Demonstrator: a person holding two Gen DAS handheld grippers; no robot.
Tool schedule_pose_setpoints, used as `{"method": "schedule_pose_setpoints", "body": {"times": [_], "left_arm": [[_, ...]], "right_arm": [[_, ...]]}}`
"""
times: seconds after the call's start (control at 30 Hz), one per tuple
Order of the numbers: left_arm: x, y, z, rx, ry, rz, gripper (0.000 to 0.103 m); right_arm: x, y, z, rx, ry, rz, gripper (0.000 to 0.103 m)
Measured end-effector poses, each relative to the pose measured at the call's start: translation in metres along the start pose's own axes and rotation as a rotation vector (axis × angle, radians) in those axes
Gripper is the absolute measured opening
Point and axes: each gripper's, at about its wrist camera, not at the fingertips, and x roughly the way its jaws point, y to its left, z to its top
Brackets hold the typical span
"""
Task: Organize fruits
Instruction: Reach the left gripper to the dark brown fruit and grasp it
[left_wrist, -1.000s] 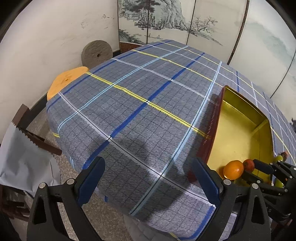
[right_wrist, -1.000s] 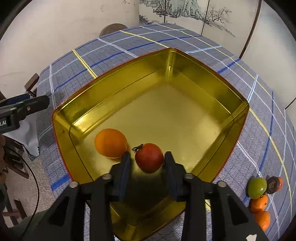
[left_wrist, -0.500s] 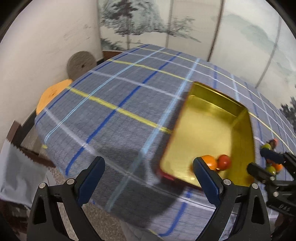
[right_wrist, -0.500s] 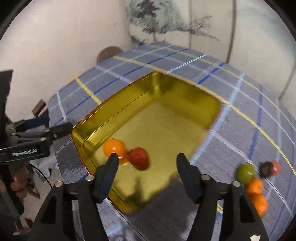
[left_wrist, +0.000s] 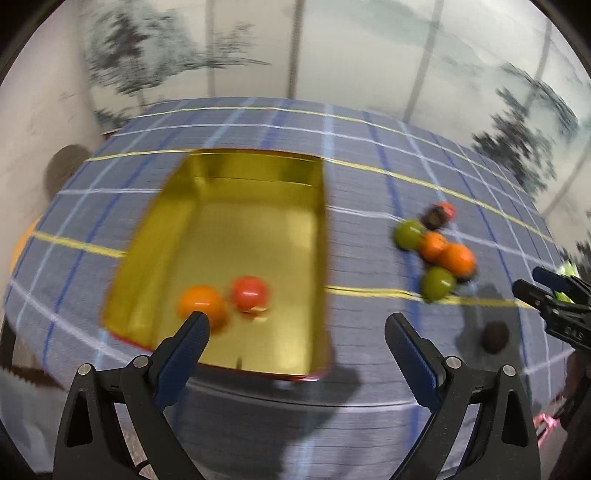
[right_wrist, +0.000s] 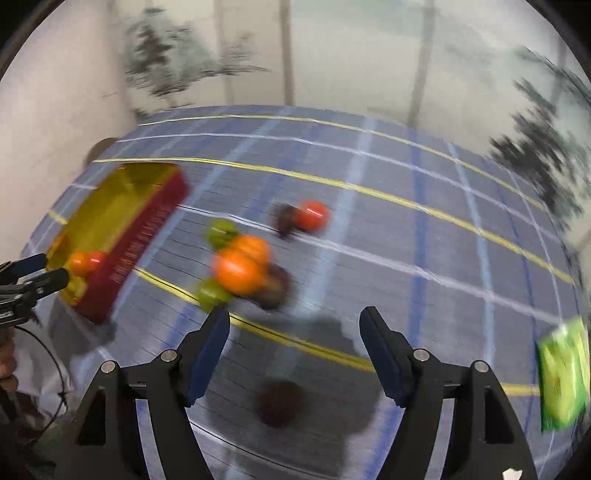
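A gold tin with red outer walls (left_wrist: 155, 236) (right_wrist: 140, 236) sits on the checked tablecloth. An orange (left_wrist: 201, 304) and a red tomato (left_wrist: 249, 293) lie in its near corner. A cluster of loose fruit lies to its right: oranges (right_wrist: 238, 271), green fruits (right_wrist: 221, 232), a red fruit (right_wrist: 312, 214) and dark fruits (right_wrist: 286, 219). One dark fruit (right_wrist: 280, 402) lies alone, close below my right gripper (right_wrist: 295, 328), which is open and empty above the cloth. My left gripper (left_wrist: 297, 334) is open and empty over the tin's near edge. Both views are blurred.
A green packet (right_wrist: 563, 376) lies at the right edge of the table. A painted folding screen (left_wrist: 332, 55) stands behind the table. A round grey stone (left_wrist: 61, 173) and an orange stool (left_wrist: 22, 240) stand left of the table.
My right gripper let go of the tomato in the tin, opened, and swung right toward the loose fruit. My left gripper swung right, so the tin is now in front of it.
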Motion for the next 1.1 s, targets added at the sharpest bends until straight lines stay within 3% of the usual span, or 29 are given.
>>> {"method": "schedule_pose_setpoints", "body": {"times": [0.17,0.43,0.67,1.1], "left_arm": [[0.01,-0.052,-0.005,0.087,0.027,-0.053,0.096],[0.026,-0.115,-0.016,0.181,0.058,-0.083,0.096],[0.032,-0.137,-0.024,0.227,0.073,-0.097,0.096],[0.044,-0.156,-0.029,0.266,0.091,-0.086,0.096]], "right_arm": [[0.009,-0.05,-0.033,0.062,0.065,-0.051,0.07],[0.025,-0.091,-0.063,0.172,0.103,-0.097,0.07],[0.032,-0.099,-0.068,0.152,0.094,-0.091,0.072],[0.03,-0.102,-0.081,0.061,0.051,-0.069,0.091]]}}
